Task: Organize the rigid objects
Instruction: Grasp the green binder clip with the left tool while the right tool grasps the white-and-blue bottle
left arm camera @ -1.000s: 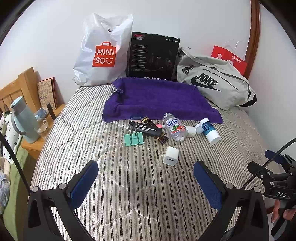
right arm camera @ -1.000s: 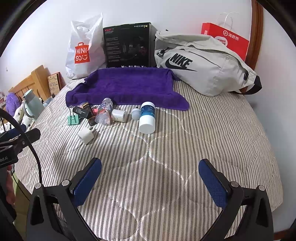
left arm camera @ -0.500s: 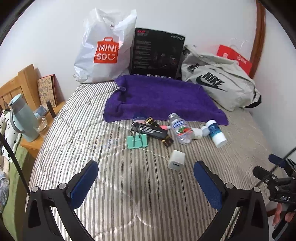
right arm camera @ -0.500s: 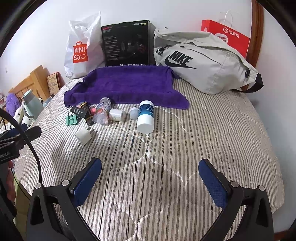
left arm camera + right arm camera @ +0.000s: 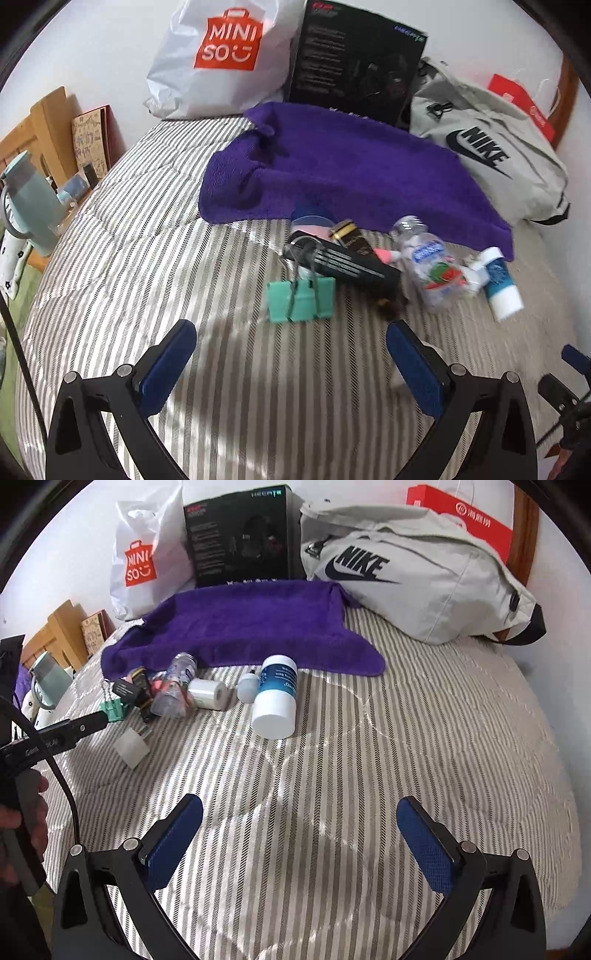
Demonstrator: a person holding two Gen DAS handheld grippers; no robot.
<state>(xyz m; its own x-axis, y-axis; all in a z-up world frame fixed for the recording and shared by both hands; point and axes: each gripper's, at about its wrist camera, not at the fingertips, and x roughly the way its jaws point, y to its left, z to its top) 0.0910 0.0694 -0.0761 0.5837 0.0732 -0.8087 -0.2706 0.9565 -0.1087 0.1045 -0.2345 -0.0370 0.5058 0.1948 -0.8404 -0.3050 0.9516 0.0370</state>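
Small rigid objects lie on the striped bed in front of a purple towel (image 5: 351,173): a green binder clip (image 5: 301,300), a black box (image 5: 347,262), a clear bottle (image 5: 430,264), a blue-and-white bottle (image 5: 500,282) and a white charger cube (image 5: 130,746). My left gripper (image 5: 290,363) is open and empty just short of the binder clip. My right gripper (image 5: 299,836) is open and empty over bare bed, short of the blue-and-white bottle (image 5: 276,698). A white roll (image 5: 207,694) and a small white bottle (image 5: 247,686) lie beside it.
A Miniso bag (image 5: 221,55), a black carton (image 5: 354,62), a grey Nike bag (image 5: 413,576) and a red bag (image 5: 465,520) stand along the back wall. A wooden bedside shelf with a teal flask (image 5: 27,206) is at the left.
My left gripper has moved forward toward the binder clip; the charger cube has slipped behind its right finger. My right gripper has moved forward a little toward the bottles.
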